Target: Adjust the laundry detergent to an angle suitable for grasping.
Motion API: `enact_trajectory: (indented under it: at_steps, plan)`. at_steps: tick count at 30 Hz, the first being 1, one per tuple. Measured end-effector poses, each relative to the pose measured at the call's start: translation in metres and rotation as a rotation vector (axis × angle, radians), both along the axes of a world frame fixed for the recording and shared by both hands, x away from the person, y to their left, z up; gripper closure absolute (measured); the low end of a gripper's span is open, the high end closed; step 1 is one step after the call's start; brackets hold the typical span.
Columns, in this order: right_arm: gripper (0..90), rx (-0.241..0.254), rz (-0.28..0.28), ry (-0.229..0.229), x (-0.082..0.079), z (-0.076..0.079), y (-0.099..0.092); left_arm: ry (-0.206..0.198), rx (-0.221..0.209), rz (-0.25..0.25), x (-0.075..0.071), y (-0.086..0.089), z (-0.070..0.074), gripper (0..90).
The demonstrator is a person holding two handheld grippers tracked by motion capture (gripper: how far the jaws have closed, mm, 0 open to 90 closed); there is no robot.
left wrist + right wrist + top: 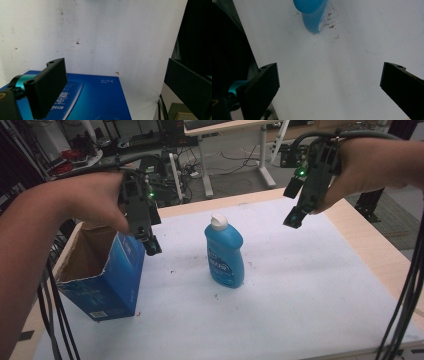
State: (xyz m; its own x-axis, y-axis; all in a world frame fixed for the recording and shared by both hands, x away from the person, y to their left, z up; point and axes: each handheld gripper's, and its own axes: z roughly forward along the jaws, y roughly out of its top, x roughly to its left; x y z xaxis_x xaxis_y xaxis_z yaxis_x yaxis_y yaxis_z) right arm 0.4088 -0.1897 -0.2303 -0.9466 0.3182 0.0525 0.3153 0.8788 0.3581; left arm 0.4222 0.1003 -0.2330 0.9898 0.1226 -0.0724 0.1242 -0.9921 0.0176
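Blue box (107, 277) is sitting open-topped left of the bottle (224, 252), likely waiting to receive it. Left gripper (151, 245) is hovering over the box's bottle-side edge, jaws apart, gripping nothing. Bottle is standing upright mid-worktop (310, 285). Right gripper (294, 217) is hanging above and right of the bottle, jaws apart, probably lining up a grab.

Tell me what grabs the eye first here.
The blue bottle with a white cap stands upright mid-table on the white table cover. To its left sits an open blue box, with the left gripper over its near-bottle edge. The right gripper hovers open, up to the right.
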Motion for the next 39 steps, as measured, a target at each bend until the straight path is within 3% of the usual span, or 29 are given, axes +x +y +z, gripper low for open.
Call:
enact_trajectory:
  at_steps: [3,11,18,21,27,33,39]
  plan:
    - [1.4,0.066,-0.012,-0.014,-0.01,-0.009,0.001,0.001,-0.006,-0.004,-0.001,0.0,0.0,4.4]
    - [1.4,0.175,-0.053,-0.056,-0.025,-0.036,0.007,-0.002,-0.002,-0.007,-0.003,0.001,0.001,4.4]
    - [1.4,0.265,-0.074,-0.059,-0.027,-0.058,0.01,-0.004,-0.001,-0.004,-0.005,0.002,0.002,4.4]
    - [1.4,0.34,-0.083,-0.051,-0.026,-0.067,0.012,-0.009,-0.002,-0.002,-0.005,0.002,0.002,4.4]
    - [1.4,0.433,-0.11,-0.055,-0.024,-0.084,0.02,-0.005,-0.003,-0.006,-0.006,0.001,0.002,4.4]
    - [1.4,0.493,-0.147,-0.077,-0.023,-0.095,0.027,-0.008,-0.002,-0.009,-0.009,0.002,0.003,4.4]
    - [1.4,0.504,-0.175,-0.097,-0.023,-0.104,0.035,-0.014,-0.002,-0.008,-0.01,0.004,0.004,4.4]
